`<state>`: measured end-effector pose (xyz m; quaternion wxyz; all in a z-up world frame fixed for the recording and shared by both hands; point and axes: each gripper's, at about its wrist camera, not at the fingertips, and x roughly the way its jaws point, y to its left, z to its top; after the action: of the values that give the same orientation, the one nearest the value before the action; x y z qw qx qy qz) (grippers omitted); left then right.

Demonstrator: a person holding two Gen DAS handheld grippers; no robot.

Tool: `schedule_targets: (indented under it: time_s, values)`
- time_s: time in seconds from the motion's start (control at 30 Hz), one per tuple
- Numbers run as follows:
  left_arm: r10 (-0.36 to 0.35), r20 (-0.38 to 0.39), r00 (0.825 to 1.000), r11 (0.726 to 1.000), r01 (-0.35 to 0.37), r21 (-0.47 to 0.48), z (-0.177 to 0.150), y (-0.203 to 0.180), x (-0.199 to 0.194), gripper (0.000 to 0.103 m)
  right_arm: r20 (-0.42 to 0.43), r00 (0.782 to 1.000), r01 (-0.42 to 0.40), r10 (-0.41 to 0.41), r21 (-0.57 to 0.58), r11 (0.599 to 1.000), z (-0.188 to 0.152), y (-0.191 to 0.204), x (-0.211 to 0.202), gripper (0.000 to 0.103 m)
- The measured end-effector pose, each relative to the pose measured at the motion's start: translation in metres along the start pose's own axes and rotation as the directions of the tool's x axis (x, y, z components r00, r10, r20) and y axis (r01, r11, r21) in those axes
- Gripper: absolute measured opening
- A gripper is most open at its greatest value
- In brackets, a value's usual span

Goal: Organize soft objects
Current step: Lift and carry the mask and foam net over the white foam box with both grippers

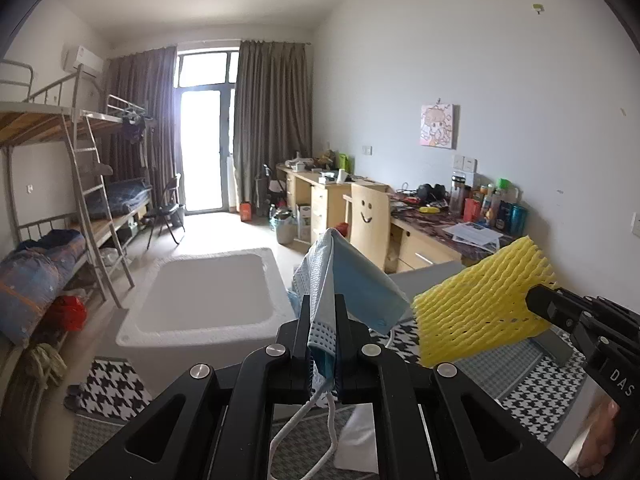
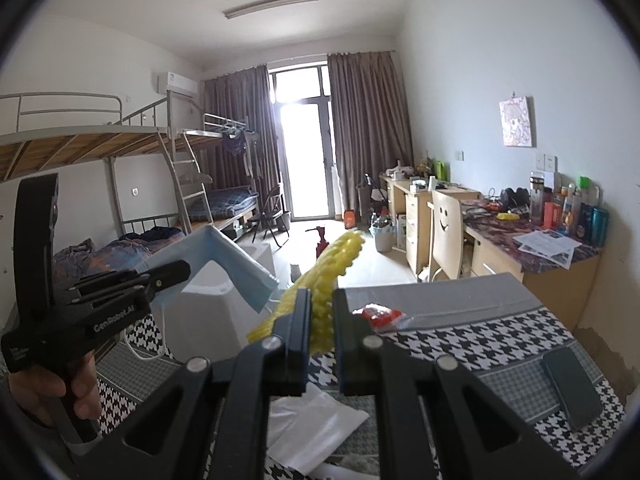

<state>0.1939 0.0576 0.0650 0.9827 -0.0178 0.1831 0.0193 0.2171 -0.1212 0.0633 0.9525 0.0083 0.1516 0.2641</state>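
Note:
My left gripper (image 1: 323, 304) is shut on a blue face mask (image 1: 352, 280), held up in the air; its white ear loops hang below. The left gripper also shows in the right wrist view (image 2: 180, 270), with the mask (image 2: 224, 264) sticking out of it. My right gripper (image 2: 322, 300) is shut on a yellow foam net sleeve (image 2: 332, 272), seen edge-on. In the left wrist view the right gripper (image 1: 536, 304) holds the sleeve (image 1: 484, 304) to the right of the mask. A white foam box (image 1: 208, 292), open and empty, stands ahead and below the mask.
A houndstooth cloth (image 2: 480, 340) covers the table below. On it lie a dark phone (image 2: 572, 388), a red packet (image 2: 380, 314) and a white plastic bag (image 2: 316, 420). A chair (image 1: 368, 224), desks and bunk beds (image 1: 60, 200) stand farther off.

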Motion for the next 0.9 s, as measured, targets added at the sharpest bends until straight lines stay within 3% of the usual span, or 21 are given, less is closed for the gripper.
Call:
schedule_targets:
  time_s: [0.9]
  values:
    - [0.172, 0.017, 0.985, 0.985, -0.172, -0.022, 0.036, 0.046, 0.024, 0.008, 0.002, 0.998, -0.060, 0.060, -0.058, 0.997, 0.043, 0.027, 0.051, 0.013]
